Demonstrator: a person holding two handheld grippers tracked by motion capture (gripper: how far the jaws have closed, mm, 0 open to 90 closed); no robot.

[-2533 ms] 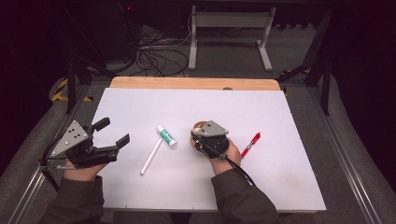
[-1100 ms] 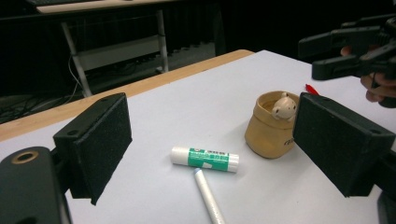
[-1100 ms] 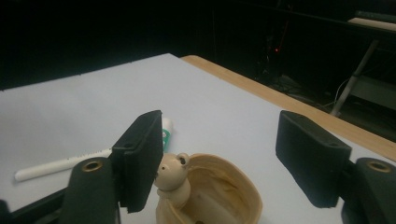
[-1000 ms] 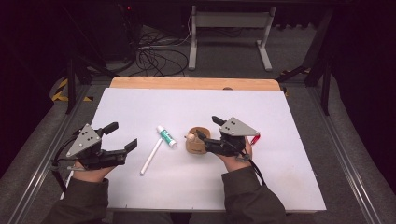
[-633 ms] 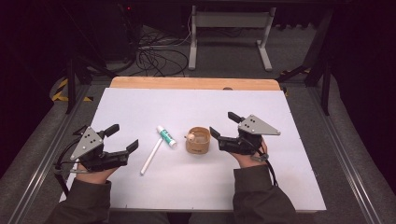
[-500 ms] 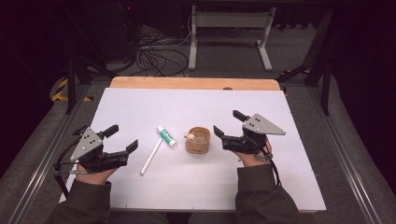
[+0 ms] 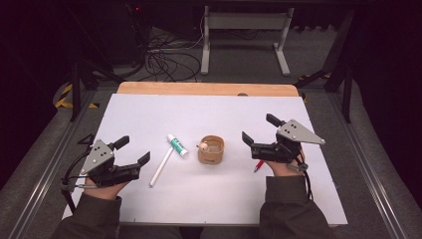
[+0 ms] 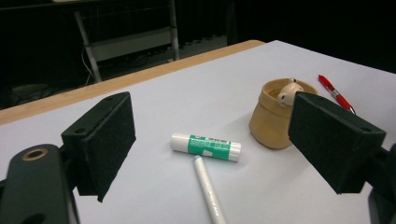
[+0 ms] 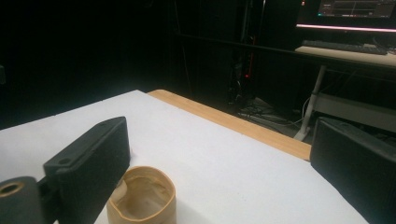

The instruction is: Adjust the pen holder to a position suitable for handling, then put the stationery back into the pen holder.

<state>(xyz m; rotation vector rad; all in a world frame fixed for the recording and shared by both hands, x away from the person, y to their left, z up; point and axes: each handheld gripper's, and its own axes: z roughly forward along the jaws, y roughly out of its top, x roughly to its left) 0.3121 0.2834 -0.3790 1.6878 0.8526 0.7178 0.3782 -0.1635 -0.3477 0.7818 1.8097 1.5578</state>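
High view: we note the wooden cup (image 7: pixel 211 150) upright mid-worktop (image 7: pixel 224 199), with the right gripper (image 7: pixel 260 134) beside it, clear, jaws just widened and empty. Left gripper view: left gripper (image 8: pixel 210 149) jaws wide, empty, cup (image 8: pixel 275 116) ahead. Right gripper view: cup (image 9: pixel 142 198) near one jaw, untouched.

glue stick (image 7: pixel 177 145), white pen (image 7: pixel 161 167), red pen (image 7: pixel 258 165).

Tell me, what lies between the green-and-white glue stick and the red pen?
In the high view, the round tan wooden cup stands between the glue stick and the red pen, a small pale piece inside it.
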